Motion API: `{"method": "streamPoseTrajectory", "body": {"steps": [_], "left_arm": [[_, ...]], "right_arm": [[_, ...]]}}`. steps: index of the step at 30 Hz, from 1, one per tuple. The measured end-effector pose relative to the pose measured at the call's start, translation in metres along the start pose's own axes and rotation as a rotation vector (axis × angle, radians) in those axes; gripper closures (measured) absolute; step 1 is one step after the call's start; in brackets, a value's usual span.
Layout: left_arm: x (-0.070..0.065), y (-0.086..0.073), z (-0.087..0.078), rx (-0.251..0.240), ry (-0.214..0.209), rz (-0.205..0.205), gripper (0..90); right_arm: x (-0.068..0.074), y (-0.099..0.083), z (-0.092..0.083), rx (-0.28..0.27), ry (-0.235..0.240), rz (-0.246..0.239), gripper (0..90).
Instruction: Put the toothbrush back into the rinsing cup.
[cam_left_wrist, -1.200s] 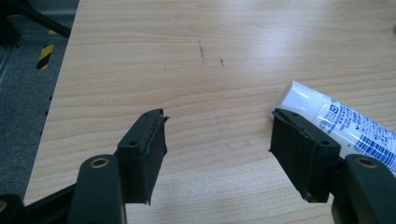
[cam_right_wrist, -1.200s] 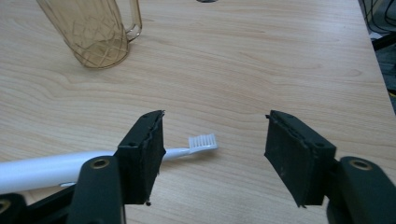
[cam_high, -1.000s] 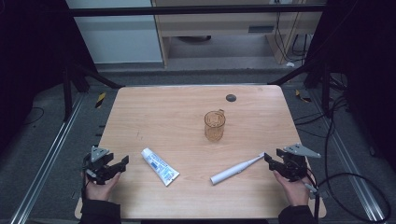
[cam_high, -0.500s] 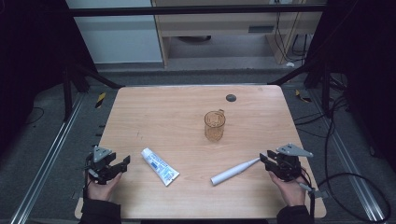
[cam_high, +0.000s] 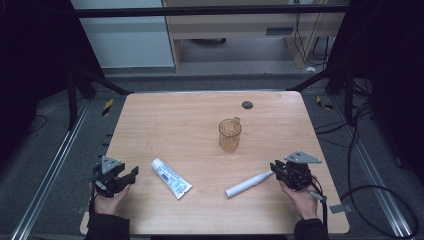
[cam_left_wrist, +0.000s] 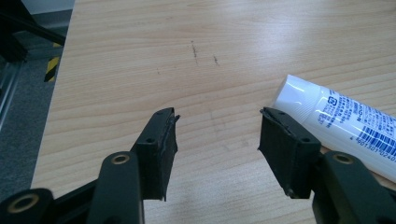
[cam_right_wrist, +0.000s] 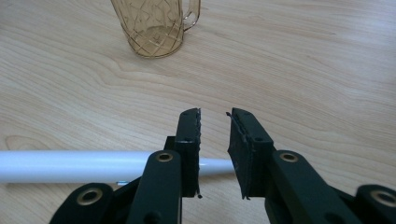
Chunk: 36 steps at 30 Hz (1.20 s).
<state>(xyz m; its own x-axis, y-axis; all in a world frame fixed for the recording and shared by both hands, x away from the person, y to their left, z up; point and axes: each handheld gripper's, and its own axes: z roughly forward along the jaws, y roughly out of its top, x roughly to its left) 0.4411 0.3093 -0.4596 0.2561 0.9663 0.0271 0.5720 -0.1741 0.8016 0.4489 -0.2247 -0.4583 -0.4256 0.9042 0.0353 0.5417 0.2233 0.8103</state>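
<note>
A white toothbrush (cam_high: 248, 184) lies slanted on the wooden table (cam_high: 190, 125), front right. My right gripper (cam_high: 274, 167) is at its right end. In the right gripper view the toothbrush (cam_right_wrist: 70, 165) runs under the left jaw and its tip ends low in the gap of the right gripper (cam_right_wrist: 214, 114). These jaws have just been closing, and a gap still shows with no pad pressing. A white toothpaste tube (cam_high: 171, 178) lies front left. My left gripper (cam_left_wrist: 217, 116) is open over bare wood and has narrowed a little. The toothpaste tube (cam_left_wrist: 336, 116) lies just beyond its right jaw.
An amber plastic cup (cam_high: 230, 135) with a handle stands upright mid-table, straight ahead of the right gripper as the cup (cam_right_wrist: 152, 28). A small black disc (cam_high: 247, 104) lies near the far edge. Metal rails and cables run along both sides of the table.
My right hand has shifted left up to the toothbrush's end. The left hand has kept its place.
</note>
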Motion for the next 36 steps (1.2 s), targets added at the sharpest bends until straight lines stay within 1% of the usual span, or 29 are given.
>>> {"method": "streamPoseTrajectory", "body": {"steps": [1, 4, 6, 7, 11, 14, 16, 20, 25, 29, 32, 36], "left_arm": [[0.0, 0.0, 0.0, -0.005, 0.011, 0.003, 45.3], [0.0, 0.0, 0.0, -0.005, 0.018, 0.006, 44.9], [0.0, 0.0, 0.001, 0.003, 0.017, 0.007, 45.4], [0.0, -0.001, 0.002, 0.006, 0.018, 0.008, 45.4], [-0.001, -0.001, 0.002, -0.005, 0.015, 0.017, 46.8], [-0.002, -0.001, 0.002, -0.006, 0.013, 0.016, 46.6], [-0.002, -0.001, 0.002, -0.01, 0.017, 0.019, 46.0], [-0.002, -0.001, 0.002, -0.009, 0.016, 0.022, 45.3], [-0.003, -0.001, 0.002, -0.004, 0.014, 0.024, 45.4], [-0.003, -0.001, 0.002, 0.0, 0.01, 0.025, 45.3], [-0.003, -0.001, 0.003, 0.006, 0.004, 0.027, 44.0], [-0.003, -0.001, 0.003, 0.008, 0.001, 0.023, 43.2]], "right_arm": [[0.0, 0.0, 0.002, 0.007, -0.003, -0.003, 76.2], [0.0, 0.0, 0.005, 0.01, -0.002, -0.005, 78.1], [-0.002, -0.001, 0.01, 0.022, -0.009, 0.0, 81.1], [-0.002, -0.001, 0.01, 0.022, -0.009, 0.0, 81.1], [-0.008, -0.003, 0.014, 0.034, -0.015, 0.019, 85.1], [-0.01, -0.004, 0.016, 0.042, -0.015, 0.021, 87.0], [-0.011, -0.005, 0.02, 0.058, -0.011, 0.021, 89.3], [-0.01, -0.006, 0.027, 0.081, 0.005, 0.028, 90.0], [-0.01, -0.007, 0.033, 0.102, 0.003, 0.014, 90.0], [-0.008, -0.008, 0.034, 0.111, 0.007, 0.01, 90.0], [-0.008, -0.008, 0.034, 0.116, 0.0, 0.0, 90.0], [-0.007, -0.009, 0.034, 0.12, -0.002, 0.002, 90.0]]}}
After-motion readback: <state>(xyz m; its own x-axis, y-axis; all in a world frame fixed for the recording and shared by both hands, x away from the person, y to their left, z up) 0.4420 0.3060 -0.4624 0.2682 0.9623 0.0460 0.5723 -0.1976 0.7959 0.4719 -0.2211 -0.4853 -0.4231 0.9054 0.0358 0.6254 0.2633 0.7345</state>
